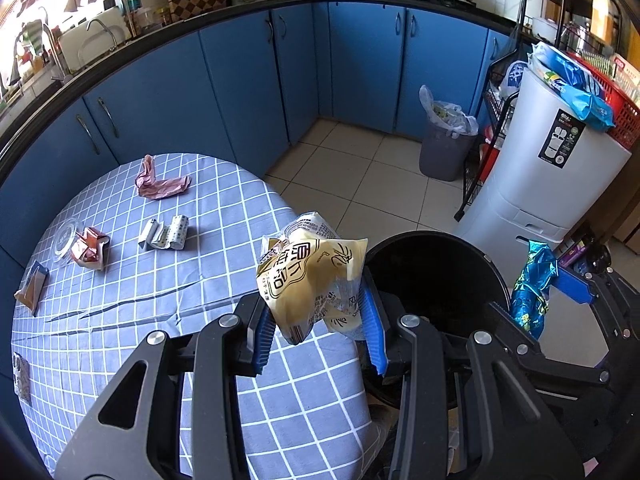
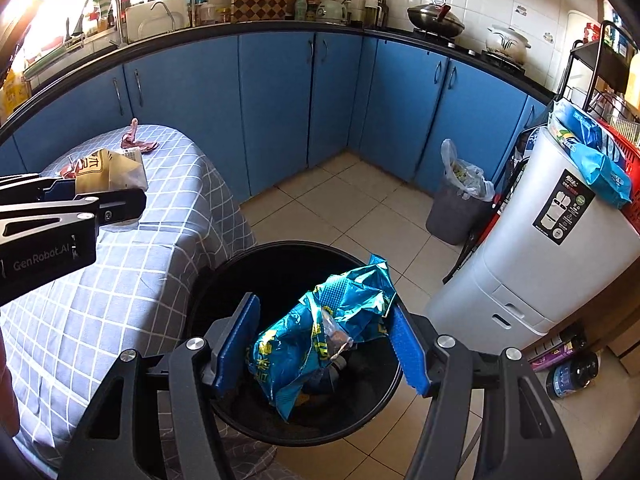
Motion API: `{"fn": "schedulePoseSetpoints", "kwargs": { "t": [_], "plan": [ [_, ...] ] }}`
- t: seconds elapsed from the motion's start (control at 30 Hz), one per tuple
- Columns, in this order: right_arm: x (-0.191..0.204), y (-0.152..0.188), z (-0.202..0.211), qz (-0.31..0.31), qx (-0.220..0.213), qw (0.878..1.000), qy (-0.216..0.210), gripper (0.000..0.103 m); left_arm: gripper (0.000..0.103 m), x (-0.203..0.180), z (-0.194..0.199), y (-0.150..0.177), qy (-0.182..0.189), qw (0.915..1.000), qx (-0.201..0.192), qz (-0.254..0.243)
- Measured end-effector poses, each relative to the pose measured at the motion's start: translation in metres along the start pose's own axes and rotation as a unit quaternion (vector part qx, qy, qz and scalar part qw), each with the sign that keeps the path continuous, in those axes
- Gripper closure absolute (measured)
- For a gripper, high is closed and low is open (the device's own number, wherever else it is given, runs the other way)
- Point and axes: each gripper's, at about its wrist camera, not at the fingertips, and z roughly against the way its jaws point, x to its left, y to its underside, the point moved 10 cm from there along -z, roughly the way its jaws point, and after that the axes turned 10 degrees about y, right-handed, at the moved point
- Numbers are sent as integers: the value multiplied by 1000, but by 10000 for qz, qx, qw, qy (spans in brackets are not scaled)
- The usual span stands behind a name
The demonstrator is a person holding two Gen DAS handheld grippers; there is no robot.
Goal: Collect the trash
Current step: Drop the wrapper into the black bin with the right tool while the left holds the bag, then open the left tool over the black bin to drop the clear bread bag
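Observation:
My left gripper (image 1: 318, 322) is shut on a crumpled yellow snack wrapper (image 1: 312, 276), held above the table edge next to the black bin (image 1: 432, 276). My right gripper (image 2: 324, 344) is shut on a crinkled blue foil bag (image 2: 332, 320), which hangs over the black bin's (image 2: 280, 264) open mouth. On the checked tablecloth (image 1: 160, 312) lie a pink wrapper (image 1: 160, 182), a white folded wrapper (image 1: 166, 234), a red wrapper (image 1: 90, 248) beside a clear lid, and a brown packet (image 1: 32, 288). The left gripper (image 2: 100, 200) with its yellow wrapper (image 2: 108, 172) also shows in the right wrist view.
A grey bin with a plastic liner (image 2: 456, 208) stands in the cabinet corner. A white appliance (image 2: 552, 248) and a black wire rack flank the right side. Bottles (image 2: 572, 372) lie on the tiled floor. Blue cabinets (image 1: 248, 88) line the back.

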Motion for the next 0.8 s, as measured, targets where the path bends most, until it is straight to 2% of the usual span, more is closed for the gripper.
{"fn": "schedulePoseSetpoints", "kwargs": {
  "t": [0.1, 0.23, 0.47, 0.53, 0.6, 0.8],
  "plan": [
    [-1, -1, 0, -28, -8, 10000, -17, 40, 64, -1, -1, -1, 7, 10000, 1, -17],
    [-3, -2, -1, 2, -33, 10000, 31, 24, 64, -4, -1, -2, 25, 10000, -2, -38],
    [-6, 1, -1, 43, -43, 9999, 94, 22, 60, -18, -5, -9, 108, 9998, -3, -147],
    [-9, 1, 0, 6, -45, 9999, 105, 22, 54, -24, -4, -13, 117, 9997, -57, -229],
    [-13, 2, 0, -21, -47, 9999, 124, 22, 52, -28, -2, -15, 121, 9995, -105, -282],
    [-19, 3, 2, -58, -59, 9998, 176, 22, 33, -34, -2, -17, 136, 9994, -142, -296]
  ]
}}
